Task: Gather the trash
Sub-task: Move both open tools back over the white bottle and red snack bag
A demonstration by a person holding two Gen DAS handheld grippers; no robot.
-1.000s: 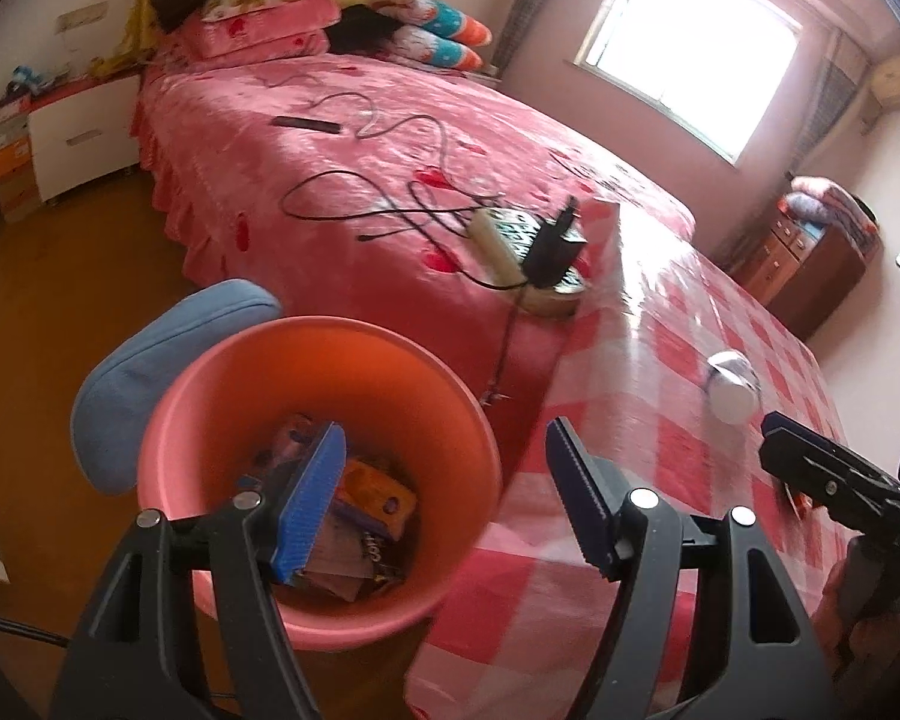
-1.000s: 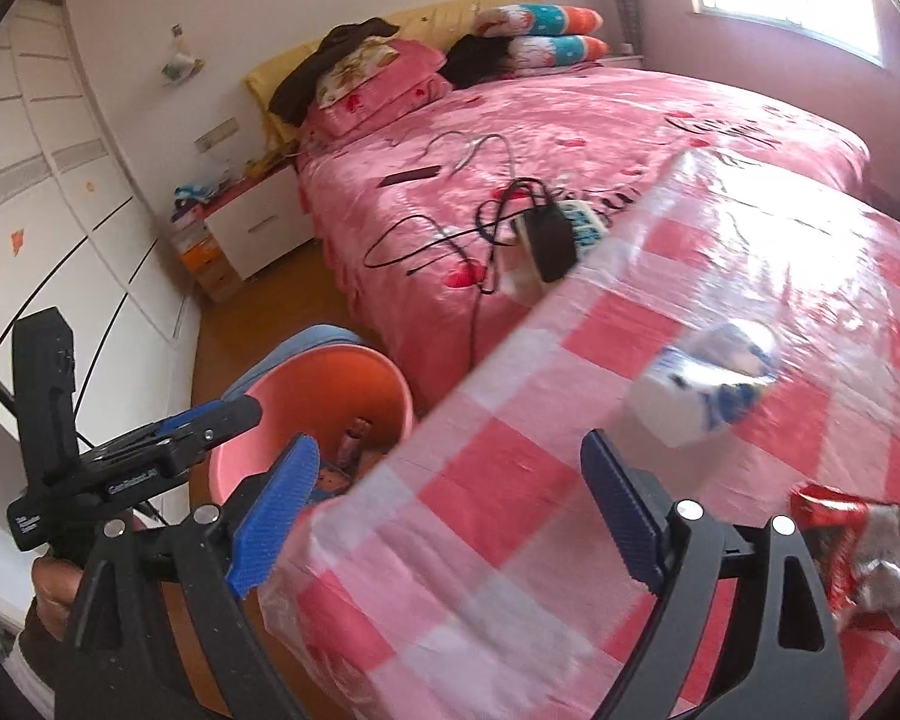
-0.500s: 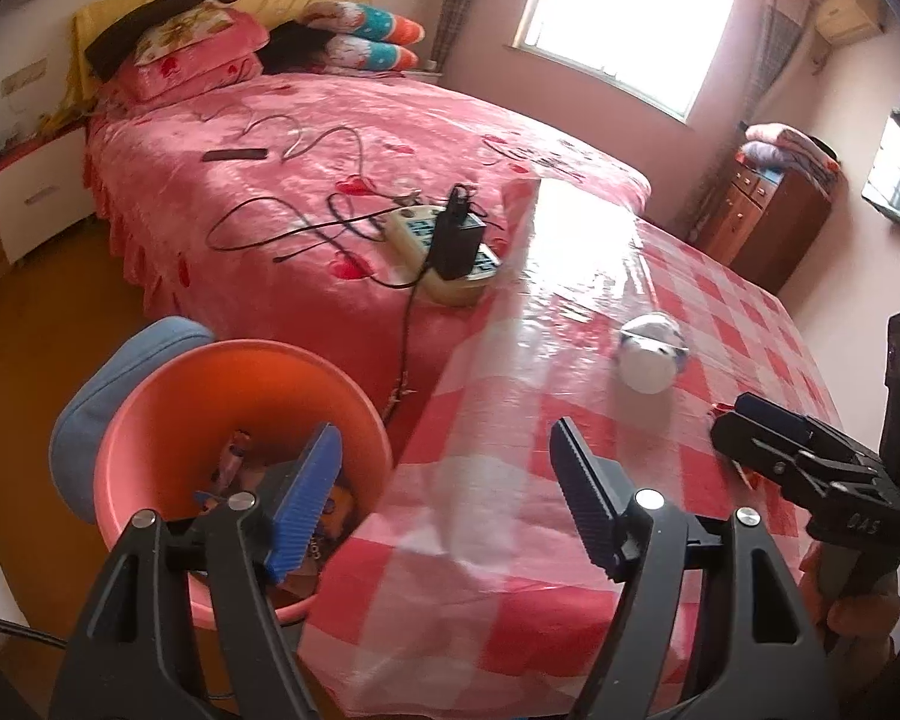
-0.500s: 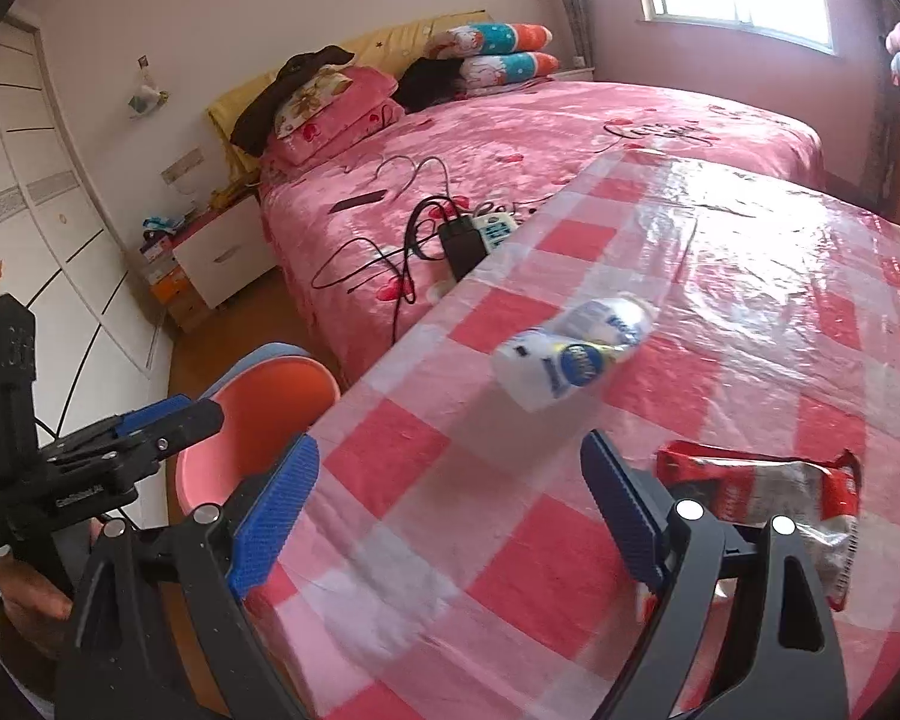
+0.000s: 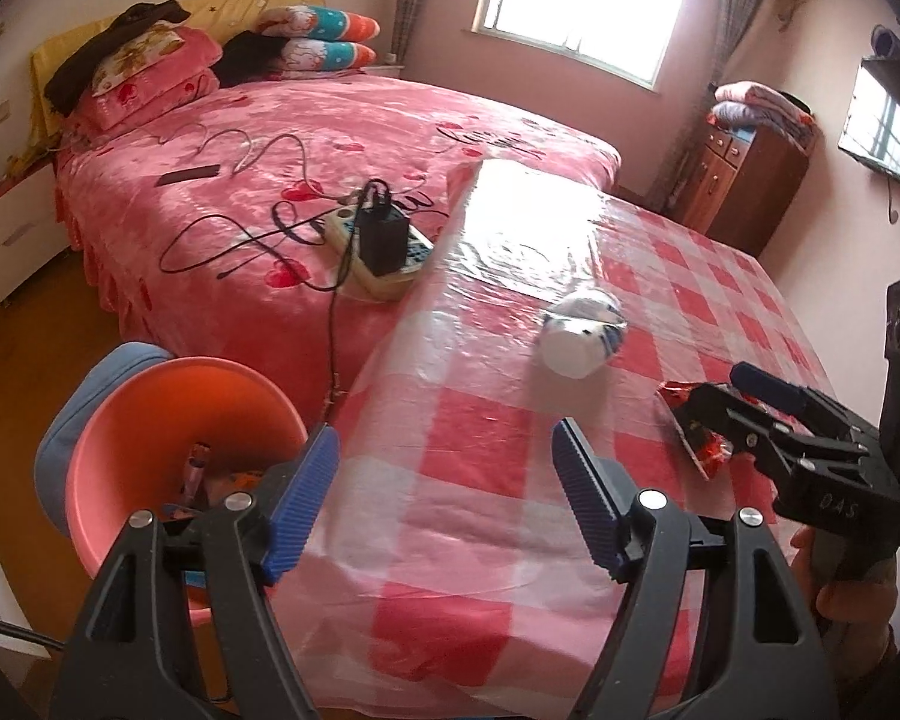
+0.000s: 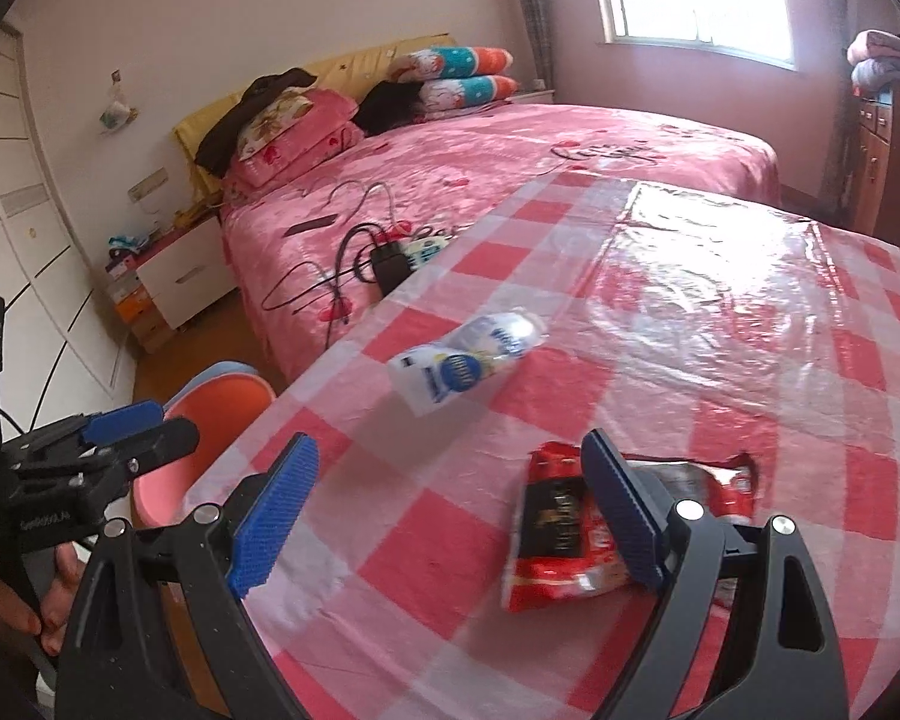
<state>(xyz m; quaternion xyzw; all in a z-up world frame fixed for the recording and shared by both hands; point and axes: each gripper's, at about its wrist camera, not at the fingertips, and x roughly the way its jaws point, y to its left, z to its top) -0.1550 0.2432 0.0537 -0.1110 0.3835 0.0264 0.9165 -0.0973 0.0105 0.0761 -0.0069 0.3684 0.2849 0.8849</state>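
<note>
Two items of trash lie on the desk [image 6: 750, 360], which carries a red-and-white checked cloth under clear film: one crushed plastic bottle [image 6: 468, 360] and one red snack wrapper [image 6: 564, 540], well apart. One pink bin [image 5: 174, 420] stands on the floor off the desk's edge, at nine o'clock in the left wrist view, with several scraps inside; their count cannot be told. Left gripper [image 5: 444, 498]: fingers apart, having just been opening, nothing between them, poised over the desk edge beside the bin. Right gripper [image 6: 450, 516]: fingers spread wide, gripping nothing; the wrapper lies at its three o'clock finger, partly hidden behind it, contact not determinable. The bottle lies at twelve o'clock from that gripper.
</note>
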